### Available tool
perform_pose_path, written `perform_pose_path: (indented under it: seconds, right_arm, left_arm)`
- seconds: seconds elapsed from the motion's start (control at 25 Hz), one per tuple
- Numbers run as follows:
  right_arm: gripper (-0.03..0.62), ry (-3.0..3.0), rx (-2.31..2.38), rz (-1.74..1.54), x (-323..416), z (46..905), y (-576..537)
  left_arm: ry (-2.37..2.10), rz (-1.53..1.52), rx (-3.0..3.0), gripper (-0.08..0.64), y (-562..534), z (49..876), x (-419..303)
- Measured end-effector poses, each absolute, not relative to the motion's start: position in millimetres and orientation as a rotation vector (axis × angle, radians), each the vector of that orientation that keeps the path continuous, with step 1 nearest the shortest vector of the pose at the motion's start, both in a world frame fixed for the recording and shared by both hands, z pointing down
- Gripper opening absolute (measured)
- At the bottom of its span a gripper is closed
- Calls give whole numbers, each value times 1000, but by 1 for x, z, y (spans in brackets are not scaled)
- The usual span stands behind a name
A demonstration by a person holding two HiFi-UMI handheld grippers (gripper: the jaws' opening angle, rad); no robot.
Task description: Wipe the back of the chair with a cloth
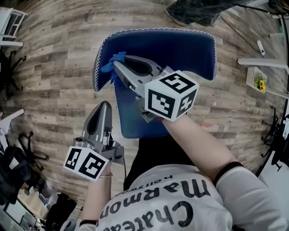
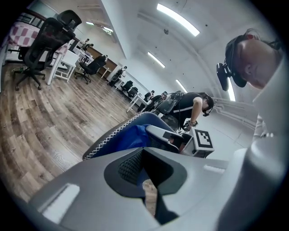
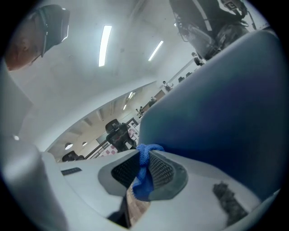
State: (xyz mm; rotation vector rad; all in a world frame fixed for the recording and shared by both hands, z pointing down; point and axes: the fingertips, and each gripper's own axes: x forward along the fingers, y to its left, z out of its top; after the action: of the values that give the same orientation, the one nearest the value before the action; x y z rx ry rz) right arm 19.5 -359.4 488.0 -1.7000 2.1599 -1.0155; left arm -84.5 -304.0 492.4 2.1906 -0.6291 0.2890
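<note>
**A:** How are the arms seen to be held?

**B:** The left gripper (image 1: 104, 105) is held close to the body with the forearm bent. Its nose is pointed toward the chair's seat (image 1: 135, 119). Its jaws are seen pressed together, with nothing between them. The right arm (image 1: 198, 142) is stretched forward and across. The right gripper (image 1: 115, 64) is set at the left edge of the chair back (image 1: 176, 45).

**A:** What is held there?

**B:** A blue cloth (image 1: 113, 61) is pinched between the right gripper's closed jaws, against the chair back near its white-stitched rim.

**A:** What is found around it?

**B:** A wood-plank floor (image 1: 54, 67) is seen beneath the chair. Beyond the backrest, another person's legs (image 1: 194, 11) are seen at the top of the head view.

**A:** And the count?

**B:** Two grippers, one cloth and one blue chair are counted. Several black office chairs (image 2: 40, 43) are made out far off in the left gripper view.
</note>
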Motion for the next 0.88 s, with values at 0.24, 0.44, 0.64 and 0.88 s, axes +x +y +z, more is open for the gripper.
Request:
perform_pose_path:
  seconds: [0.24,0.44,0.64,0.88]
  right_arm:
    - [69,2082,-1811,-994,65,492,-338]
    - [69,1987,-1932,-962,107,492,-310]
    - [69,1891,-2063,-916,154,491,-277]
    - [69,1678,-2206,-899,216,495,-230]
  left_arm:
    - [-543,349,2209,8,-292,502,-64]
    - [-488,351,2226,8,-284,499,-40]
    - [-433,360,2239,8,-267,497,-15]
    - [-391,444,2285,8,-240,499,2]
